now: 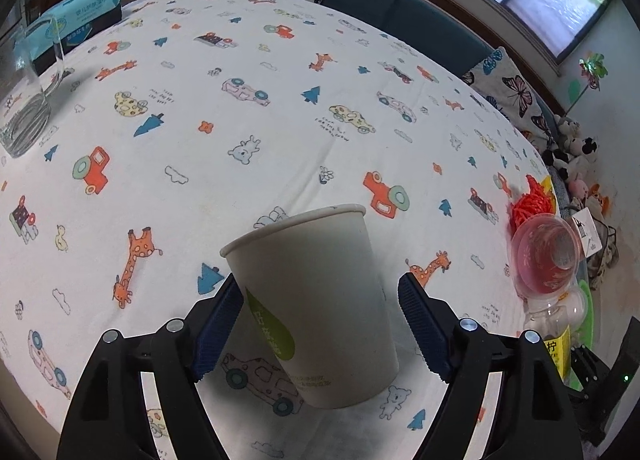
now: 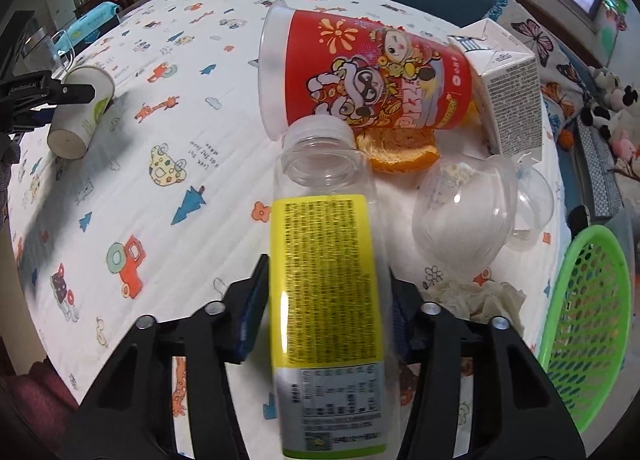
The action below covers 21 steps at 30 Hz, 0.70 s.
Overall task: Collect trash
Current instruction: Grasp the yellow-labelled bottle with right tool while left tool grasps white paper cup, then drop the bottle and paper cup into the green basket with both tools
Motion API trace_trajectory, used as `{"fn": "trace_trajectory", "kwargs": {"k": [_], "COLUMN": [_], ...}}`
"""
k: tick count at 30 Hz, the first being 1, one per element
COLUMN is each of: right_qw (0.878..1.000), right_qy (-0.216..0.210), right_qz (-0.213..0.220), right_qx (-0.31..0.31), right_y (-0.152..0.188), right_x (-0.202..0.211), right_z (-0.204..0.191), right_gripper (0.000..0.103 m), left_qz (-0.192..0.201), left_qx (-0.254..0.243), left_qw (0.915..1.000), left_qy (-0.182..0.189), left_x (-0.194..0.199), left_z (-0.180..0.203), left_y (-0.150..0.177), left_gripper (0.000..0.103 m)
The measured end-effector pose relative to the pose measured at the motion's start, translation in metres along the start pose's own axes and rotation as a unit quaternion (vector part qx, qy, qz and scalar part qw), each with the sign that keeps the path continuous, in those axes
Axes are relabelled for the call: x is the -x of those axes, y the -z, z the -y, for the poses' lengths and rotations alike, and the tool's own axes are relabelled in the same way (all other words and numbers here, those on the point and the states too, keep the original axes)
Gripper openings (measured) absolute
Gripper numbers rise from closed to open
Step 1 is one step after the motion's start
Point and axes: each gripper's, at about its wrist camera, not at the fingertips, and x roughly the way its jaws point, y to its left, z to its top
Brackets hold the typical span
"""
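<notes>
A white paper cup [image 1: 316,308] with a green mark lies tilted on the printed tablecloth [image 1: 240,132], rim pointing away. My left gripper [image 1: 320,284] straddles it; the left pad is against its wall and the right pad stands clear, so the gripper is open. The same cup [image 2: 78,116] and left gripper [image 2: 68,92] show at far left in the right wrist view. A clear uncapped plastic bottle [image 2: 324,280] with a yellow label lies lengthwise between my right gripper's [image 2: 326,280] fingers, and both pads press on its sides.
Beyond the bottle lie a red cartoon cup [image 2: 360,76] on its side, a white carton [image 2: 508,88], orange peel [image 2: 400,152], clear plastic domes [image 2: 464,212] and crumpled tissue [image 2: 476,292]. A green basket [image 2: 584,320] is at the right edge. A glass jug [image 1: 24,100] and wipes pack [image 1: 80,16] stand far left.
</notes>
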Motion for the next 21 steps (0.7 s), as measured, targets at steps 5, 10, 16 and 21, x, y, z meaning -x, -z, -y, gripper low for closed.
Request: {"fn": "trace_trajectory", "kwargs": {"k": [5, 10, 16, 21], "right_qw": [1.0, 0.999, 0.997, 0.994], "right_qy": [-0.006, -0.018, -0.035, -0.048], "right_qz": [0.008, 0.029, 0.058, 0.082], "right_qx": [-0.006, -0.017, -0.032, -0.049], "right_y": [0.002, 0.003, 0.007, 0.015], "right_x": [0.006, 0.022, 0.048, 0.072], "right_z": [0.0, -0.002, -0.003, 0.003], "right_gripper": [0.045, 0.045, 0.045, 0.045], "left_qz": [0.005, 0.018, 0.03, 0.045], "left_qx": [0.006, -0.013, -0.027, -0.057], "left_qw": [0.9999, 0.9996, 0.9991, 0.9959], "left_qy": [-0.009, -0.019, 0.009, 0.054], "left_x": [-0.007, -0.006, 0.011, 0.038], "left_z": [-0.006, 0.001, 0.011, 0.033], "left_y": [-0.004, -0.006, -0.002, 0.007], "left_gripper": [0.073, 0.066, 0.064, 0.064]}}
